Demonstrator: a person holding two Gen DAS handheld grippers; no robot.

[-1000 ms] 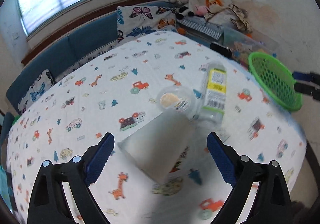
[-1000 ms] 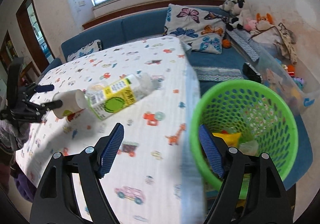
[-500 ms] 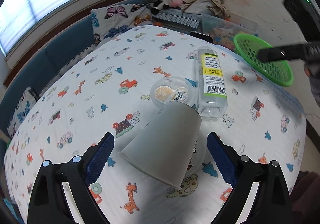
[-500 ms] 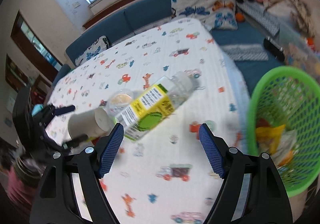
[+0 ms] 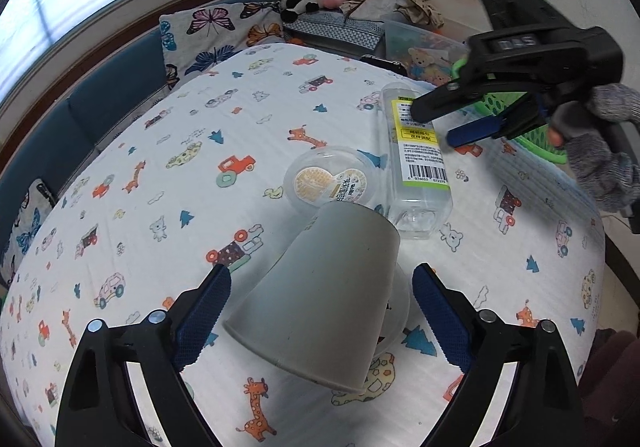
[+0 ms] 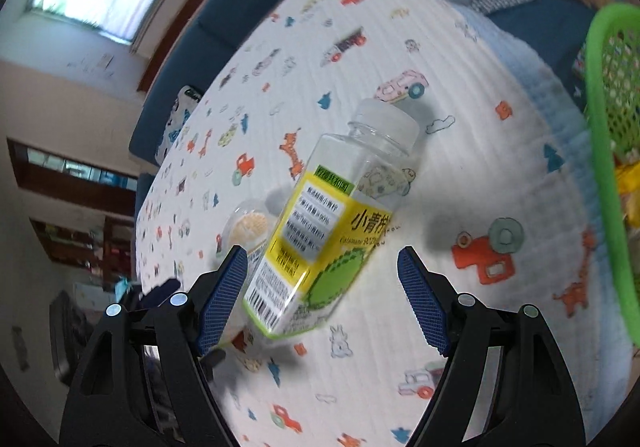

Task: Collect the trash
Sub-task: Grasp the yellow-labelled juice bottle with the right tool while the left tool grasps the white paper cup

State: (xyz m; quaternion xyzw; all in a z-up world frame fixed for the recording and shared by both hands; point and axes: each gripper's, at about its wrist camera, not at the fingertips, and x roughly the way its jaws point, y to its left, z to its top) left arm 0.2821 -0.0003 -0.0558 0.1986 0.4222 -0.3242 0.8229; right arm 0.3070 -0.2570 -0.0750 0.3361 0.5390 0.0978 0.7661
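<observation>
Two wide-open grippers over trash on a cartoon-print tablecloth (image 5: 280, 95).

The left gripper (image 5: 322, 303) straddles a grey paper cup (image 5: 320, 307) lying on its side; its jaws are closing but the pads stand clear of the cup. The right gripper (image 6: 322, 295) has its jaws apart around the lower end of a clear plastic bottle with a yellow-green label (image 6: 320, 243), lying flat beside a round clear lidded tub (image 5: 328, 179), without pressing it. A green mesh basket (image 6: 604, 151) sits at the table's edge.

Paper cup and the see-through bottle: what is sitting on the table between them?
A small clear lidded tub lies between the paper cup and the bottle, seen best in the left wrist view, touching or nearly touching both.
</observation>
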